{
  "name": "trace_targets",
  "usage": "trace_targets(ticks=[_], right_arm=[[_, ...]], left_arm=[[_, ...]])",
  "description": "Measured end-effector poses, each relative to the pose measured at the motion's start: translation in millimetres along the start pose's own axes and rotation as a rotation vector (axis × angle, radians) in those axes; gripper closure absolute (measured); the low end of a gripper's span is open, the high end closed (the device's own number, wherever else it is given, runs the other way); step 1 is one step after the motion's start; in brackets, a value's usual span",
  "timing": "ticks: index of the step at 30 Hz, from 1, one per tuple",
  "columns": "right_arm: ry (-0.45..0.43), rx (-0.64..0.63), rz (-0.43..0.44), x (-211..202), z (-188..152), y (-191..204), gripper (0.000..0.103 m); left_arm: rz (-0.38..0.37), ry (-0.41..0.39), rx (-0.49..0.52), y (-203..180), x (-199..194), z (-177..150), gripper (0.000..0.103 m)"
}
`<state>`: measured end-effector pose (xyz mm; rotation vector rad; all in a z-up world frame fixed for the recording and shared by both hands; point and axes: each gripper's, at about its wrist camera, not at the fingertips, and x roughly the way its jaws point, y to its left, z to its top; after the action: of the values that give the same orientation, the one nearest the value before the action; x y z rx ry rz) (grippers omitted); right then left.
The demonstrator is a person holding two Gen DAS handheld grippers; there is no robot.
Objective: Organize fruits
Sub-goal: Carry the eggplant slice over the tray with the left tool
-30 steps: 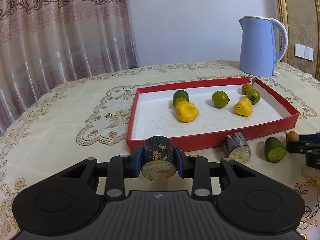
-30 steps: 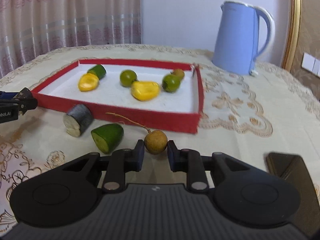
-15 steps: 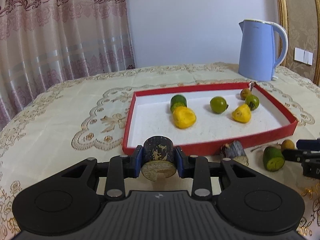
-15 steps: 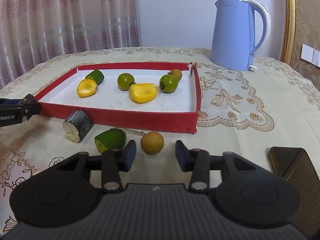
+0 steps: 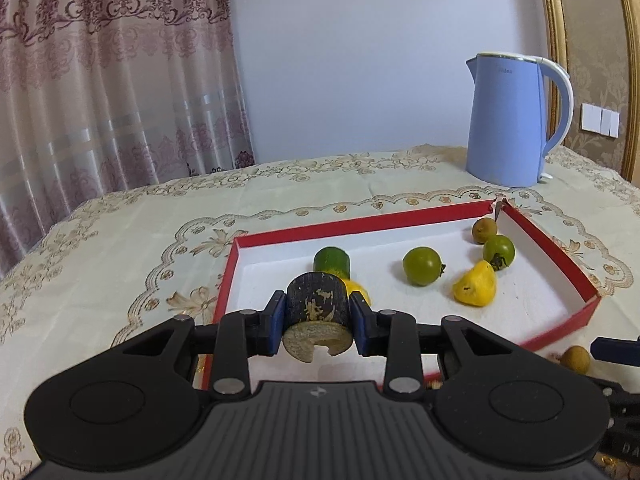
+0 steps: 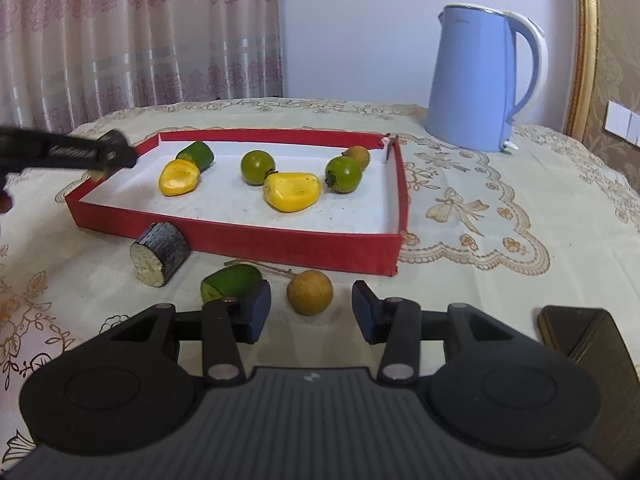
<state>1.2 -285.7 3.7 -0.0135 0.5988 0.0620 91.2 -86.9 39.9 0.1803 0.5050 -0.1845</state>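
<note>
My left gripper [image 5: 318, 322] is shut on a dark-skinned cane piece [image 5: 316, 304] and holds it above the near left corner of the red tray [image 5: 552, 252]. In the tray lie a green cut piece [image 5: 332, 262], two yellow pieces [image 6: 292, 190], two green round fruits [image 5: 422, 266] and a brown longan [image 5: 484, 230]. My right gripper [image 6: 312, 308] stands open low over the cloth. A longan [image 6: 310, 292] with a stem lies between its jaws, untouched. A green cut piece [image 6: 230, 282] and a second cane piece [image 6: 160, 252] lie in front of the tray.
A blue kettle [image 6: 484, 80] stands behind the tray at the back right. A dark flat object [image 6: 580, 332] lies on the cloth to the right of my right gripper. The curtain hangs behind the table's far left edge.
The left gripper has carried the cane piece forward and up, from in front of the tray to over its corner. The right gripper's jaws have come apart, leaving the longan on the cloth.
</note>
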Motion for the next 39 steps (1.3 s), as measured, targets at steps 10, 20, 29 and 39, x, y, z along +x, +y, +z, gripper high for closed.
trace_targets(ticks=[10, 20, 29, 39], right_arm=[[0.019, 0.015, 0.004, 5.4, 0.8, -1.0, 0.067], [0.020, 0.038, 0.003, 6.4, 1.4, -4.6, 0.065], [0.025, 0.051, 0.013, 7.4, 1.1, -6.4, 0.063], [0.023, 0.056, 0.010, 6.8, 0.9, -6.5, 0.060]], left_arm=[[0.017, -0.002, 0.072, -19.2, 31.3, 23.9, 0.070], [0.031, 0.061, 0.110, -36.6, 86.3, 46.8, 0.070], [0.037, 0.100, 0.136, -51.2, 107.1, 45.3, 0.070], [0.036, 0.109, 0.115, -51.2, 109.1, 51.0, 0.062]])
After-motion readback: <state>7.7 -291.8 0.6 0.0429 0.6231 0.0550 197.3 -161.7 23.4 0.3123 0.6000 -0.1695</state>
